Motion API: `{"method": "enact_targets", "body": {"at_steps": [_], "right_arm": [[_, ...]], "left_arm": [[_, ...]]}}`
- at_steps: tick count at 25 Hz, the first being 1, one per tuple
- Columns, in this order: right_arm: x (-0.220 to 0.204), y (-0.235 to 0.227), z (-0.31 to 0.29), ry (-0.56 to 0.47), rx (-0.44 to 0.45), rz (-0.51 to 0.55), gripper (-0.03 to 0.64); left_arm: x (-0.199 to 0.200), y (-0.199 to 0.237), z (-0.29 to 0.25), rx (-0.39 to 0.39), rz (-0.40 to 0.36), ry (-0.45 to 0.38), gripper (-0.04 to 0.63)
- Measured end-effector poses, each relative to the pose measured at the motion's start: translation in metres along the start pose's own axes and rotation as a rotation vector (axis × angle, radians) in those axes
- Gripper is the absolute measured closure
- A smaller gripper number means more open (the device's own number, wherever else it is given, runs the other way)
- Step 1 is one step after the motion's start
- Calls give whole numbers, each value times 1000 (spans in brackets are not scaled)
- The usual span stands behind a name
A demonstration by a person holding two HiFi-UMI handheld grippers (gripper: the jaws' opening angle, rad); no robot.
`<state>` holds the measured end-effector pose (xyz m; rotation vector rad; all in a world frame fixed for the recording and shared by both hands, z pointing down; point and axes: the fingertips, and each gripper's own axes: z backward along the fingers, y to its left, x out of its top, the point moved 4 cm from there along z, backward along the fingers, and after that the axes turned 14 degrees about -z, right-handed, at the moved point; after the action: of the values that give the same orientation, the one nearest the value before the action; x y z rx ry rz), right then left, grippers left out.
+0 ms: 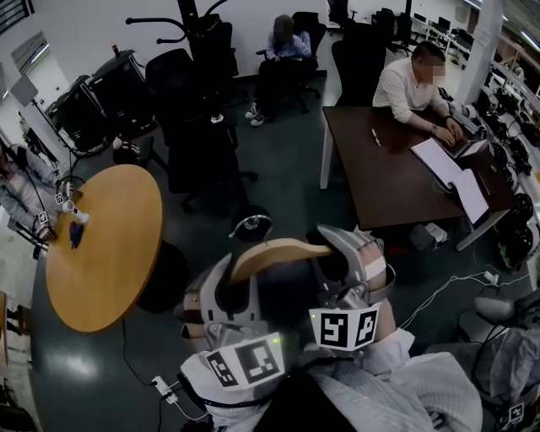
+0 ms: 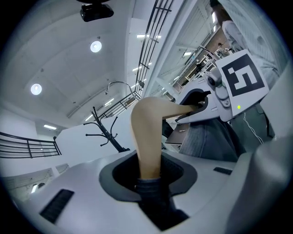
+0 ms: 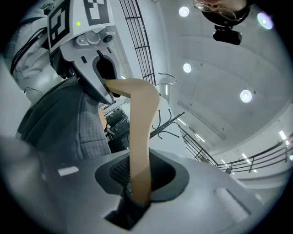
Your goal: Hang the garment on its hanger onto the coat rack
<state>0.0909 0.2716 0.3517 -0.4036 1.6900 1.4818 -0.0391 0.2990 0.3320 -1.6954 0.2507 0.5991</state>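
Left gripper (image 1: pixel 232 285) and right gripper (image 1: pixel 342 260) each clamp one end of the hanger (image 1: pixel 283 251), its length crosswise; the coat rack (image 1: pixel 189 24) stands well beyond the hanger.

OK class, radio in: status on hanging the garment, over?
Both shut on hanger ends: left gripper, right gripper. Grey garment on hanger, coat rack not yet reached. In the way: office chairs before the rack.

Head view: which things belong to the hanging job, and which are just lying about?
Job: wooden hanger, grey garment, coat rack, left gripper and right gripper, both clamped on the hanger.
Lying about: round table, dark desk, papers, office chairs.
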Motion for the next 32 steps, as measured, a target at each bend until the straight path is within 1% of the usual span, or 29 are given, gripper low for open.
{"method": "enact_targets", "body": {"at_steps": [6,12,15,17,22,26,29,32], "right_arm": [[1,4,-81,0,-22,8,541],[13,-2,-162,-15,-84,16,540],[15,-1,-190,-15,-114,10,540],[13,-1,-210,-16,-116,6,540],[-2,-1,-261,2,-99,-6,540],[-23,-10,-317,2,-80,-5,540],[-34,-26,-364,-12,-67,-8,540],[-42,-52,-409,-34,-59,-1,540]], "left_arm": [[-39,34,-64,1,-9,-15,488],[-72,81,-129,25,-28,-72,488],[-85,96,-153,16,-47,-101,488],[-93,104,-169,22,-52,-109,488],[-115,111,-218,1,-46,-100,488],[-130,119,-275,0,-38,-79,488],[-134,133,-321,5,-39,-57,488],[-129,150,-367,24,-34,-44,488]]}}
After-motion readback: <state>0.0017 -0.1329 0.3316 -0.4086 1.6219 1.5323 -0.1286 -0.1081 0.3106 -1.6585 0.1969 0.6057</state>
